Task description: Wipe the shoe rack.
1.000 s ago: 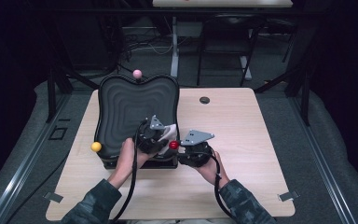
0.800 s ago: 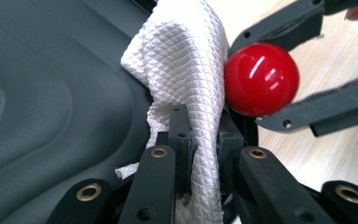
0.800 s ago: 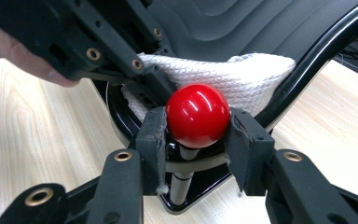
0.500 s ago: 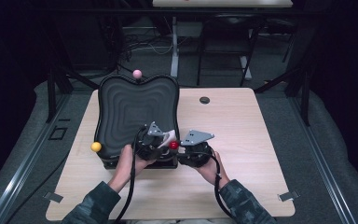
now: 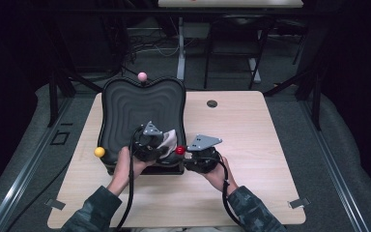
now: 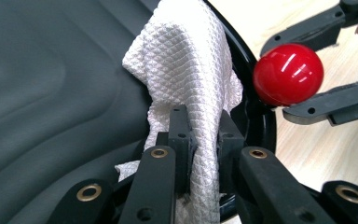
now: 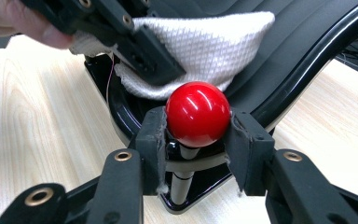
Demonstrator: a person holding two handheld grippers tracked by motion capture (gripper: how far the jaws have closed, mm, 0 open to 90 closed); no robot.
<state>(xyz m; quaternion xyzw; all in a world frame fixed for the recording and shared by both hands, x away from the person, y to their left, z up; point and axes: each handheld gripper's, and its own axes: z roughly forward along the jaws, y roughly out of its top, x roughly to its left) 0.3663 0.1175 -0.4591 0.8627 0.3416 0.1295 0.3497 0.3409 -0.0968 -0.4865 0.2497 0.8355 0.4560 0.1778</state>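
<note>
A large black ridged tray (image 5: 140, 108) sits tilted on a stand at the table's left half. My left gripper (image 6: 201, 123) is shut on a white waffle-weave cloth (image 6: 189, 70), pressing it against the tray's near right corner (image 5: 168, 140). The red ball knob (image 7: 197, 113) on a short post at that corner sits between the jaws of my right gripper (image 7: 196, 128), which is shut on it. In the left gripper view the red knob (image 6: 288, 73) and the right gripper's jaws appear at the upper right. From above, the red knob (image 5: 180, 150) lies between both hands.
A yellow ball knob (image 5: 99, 152) sticks out at the tray's near left corner and a pink one (image 5: 142, 76) at its far edge. A small black disc (image 5: 212, 103) lies on the wooden table (image 5: 251, 135) at the back. Table legs and cables stand beyond.
The left gripper with the cloth has shifted slightly along the tray's near right corner. The right gripper stays on the red knob.
</note>
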